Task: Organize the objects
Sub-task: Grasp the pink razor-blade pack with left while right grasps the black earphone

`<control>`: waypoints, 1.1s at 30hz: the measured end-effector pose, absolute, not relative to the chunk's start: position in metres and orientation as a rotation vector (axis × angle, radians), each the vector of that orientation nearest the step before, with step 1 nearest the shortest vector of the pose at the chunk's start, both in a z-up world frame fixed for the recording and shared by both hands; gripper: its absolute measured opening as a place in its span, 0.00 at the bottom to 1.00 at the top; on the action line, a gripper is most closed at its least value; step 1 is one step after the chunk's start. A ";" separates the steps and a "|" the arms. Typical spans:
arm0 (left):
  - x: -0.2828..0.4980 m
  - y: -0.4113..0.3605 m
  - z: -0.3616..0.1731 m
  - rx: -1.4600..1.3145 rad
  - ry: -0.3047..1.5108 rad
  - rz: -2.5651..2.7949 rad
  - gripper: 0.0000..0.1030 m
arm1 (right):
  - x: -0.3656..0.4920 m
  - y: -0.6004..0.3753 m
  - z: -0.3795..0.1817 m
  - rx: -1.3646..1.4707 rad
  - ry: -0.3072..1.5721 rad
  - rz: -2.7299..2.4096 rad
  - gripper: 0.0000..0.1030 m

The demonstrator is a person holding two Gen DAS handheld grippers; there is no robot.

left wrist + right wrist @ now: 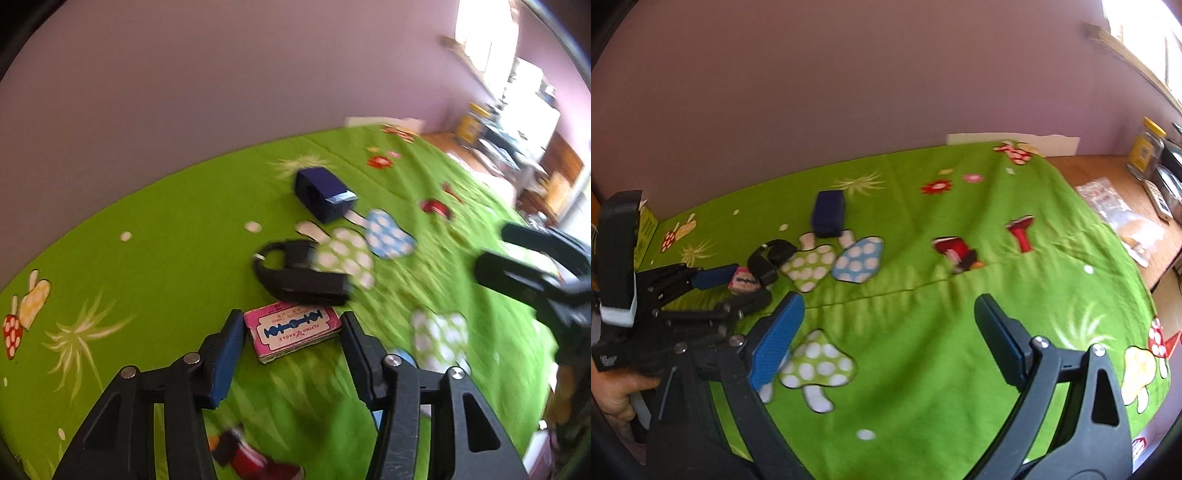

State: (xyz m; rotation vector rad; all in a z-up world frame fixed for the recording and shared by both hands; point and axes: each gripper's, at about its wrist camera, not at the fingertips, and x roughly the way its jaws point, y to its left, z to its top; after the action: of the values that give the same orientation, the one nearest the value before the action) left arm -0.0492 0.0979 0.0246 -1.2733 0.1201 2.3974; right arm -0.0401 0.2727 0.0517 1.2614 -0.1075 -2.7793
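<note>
While the left gripper (291, 334) has the pink razor-blade box (293, 332) between its blue pads, the job is to get a square hold w/o knocking the neighbours. Jaws stand partly closed around the box: left pad looks to be touching the box's short end, right pad just beside the other end; can't tell if it's a firm pinch yet, so I'd call it gripped but unproven. Box lies flat on the green cloth (166, 258) covering the bench, label up, a bit skewed to the jaw line. Best approach imo: keep pads parallel to the short ends, squeeze low on the sides, lift straight up. Box is thin card, so go easy; too much force could crush it.

Black padlock-like thing (299, 275) sits just beyond the box, near touching its far edge, so don't push fwd. Dark blue box (323, 194) is farther back, well apart.

Right gripper (890, 332) hangs wide open over bare cloth, nothing between its pads, off to the right of the left one. Right view is blurred, so fine detail there is unclear.
</note>
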 end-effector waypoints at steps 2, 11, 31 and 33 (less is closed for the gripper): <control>-0.044 0.093 0.026 -1.264 0.077 2.331 0.52 | -0.042 0.263 0.052 1.265 -0.087 -2.768 0.92; -0.032 0.056 0.032 -1.240 0.017 2.391 0.52 | -0.052 0.222 0.049 1.281 0.001 -2.719 0.92; -0.042 -0.006 0.025 -1.171 -0.266 2.621 0.51 | -0.088 0.159 0.012 1.371 0.189 -2.677 0.78; -0.041 -0.006 0.025 -1.170 -0.262 2.619 0.51 | -0.089 0.157 0.012 1.364 0.191 -2.677 0.74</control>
State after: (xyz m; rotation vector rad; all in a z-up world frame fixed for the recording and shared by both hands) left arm -0.0408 -0.0056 0.0251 -1.1699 -0.2616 2.6185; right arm -0.0886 0.1567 0.0123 1.3638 0.1908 -2.6768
